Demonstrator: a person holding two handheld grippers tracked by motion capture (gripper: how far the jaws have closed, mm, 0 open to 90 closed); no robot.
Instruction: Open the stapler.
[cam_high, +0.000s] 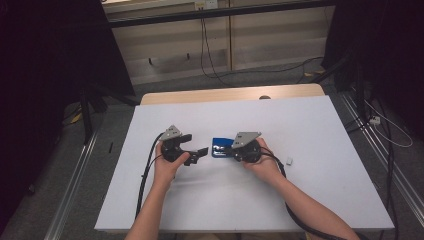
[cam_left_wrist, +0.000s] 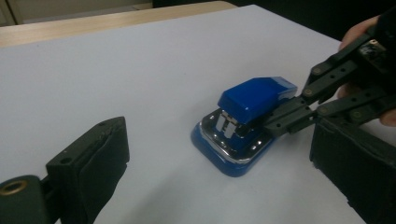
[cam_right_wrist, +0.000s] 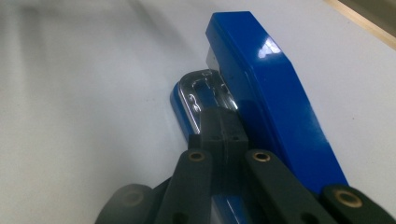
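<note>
A blue stapler (cam_high: 220, 148) with a shiny metal base lies on the white table top (cam_high: 300, 120), between my two grippers. My right gripper (cam_high: 231, 148) is shut, its jaws pressed together with nothing between them. In the left gripper view its tips (cam_left_wrist: 274, 125) reach into the stapler's (cam_left_wrist: 254, 100) mouth, under the blue top. In the right gripper view they (cam_right_wrist: 219, 122) rest on the metal plate beside the stapler's blue arm (cam_right_wrist: 275, 102). My left gripper (cam_high: 196, 144) stands open a little to the stapler's left, its wide jaws (cam_left_wrist: 217, 142) aimed at it without touching.
A small white piece (cam_high: 289, 160) lies to the right of my right hand. The table's wooden far edge (cam_high: 225, 93) shows beyond the white sheet. Black cables (cam_high: 148, 165) trail from both grippers toward the near edge.
</note>
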